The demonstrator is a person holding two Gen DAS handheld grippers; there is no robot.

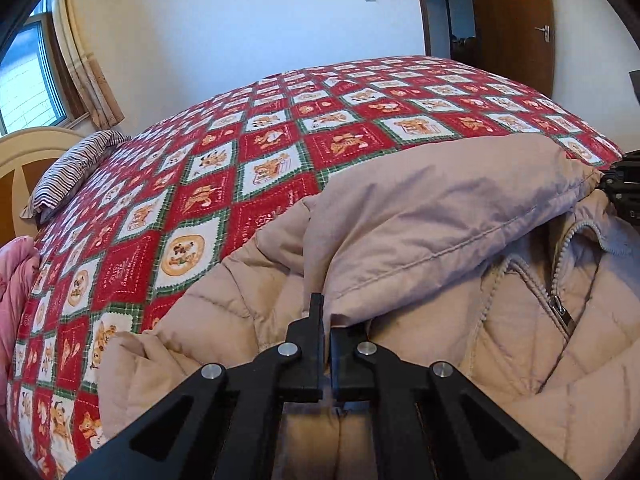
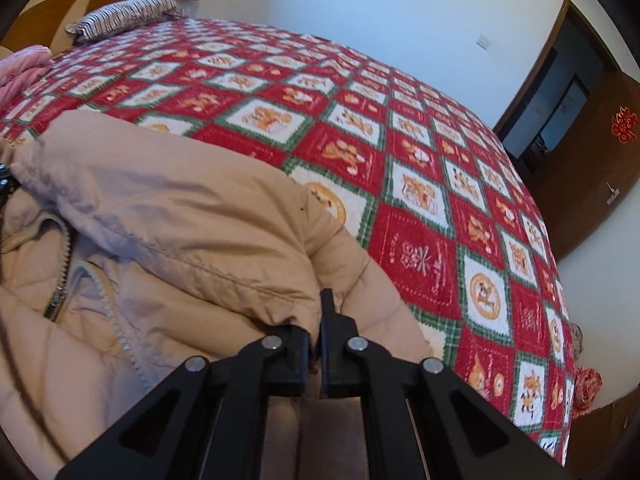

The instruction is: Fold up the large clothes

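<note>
Both clamped on the hood edge of the beige down jacket: left gripper at one end, right gripper at the other, likely to fold the hood evenly. Puffy, quilted, zip part open, lying on the red patchwork bedspread

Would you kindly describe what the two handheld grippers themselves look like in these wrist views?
The left gripper and right gripper look alike: matte black plastic, two flat rectangular fingers on angled linkage arms with triangular cut-outs, joined by round silver pivot pins. No cables, markings, hands or sleeves are visible.
</note>
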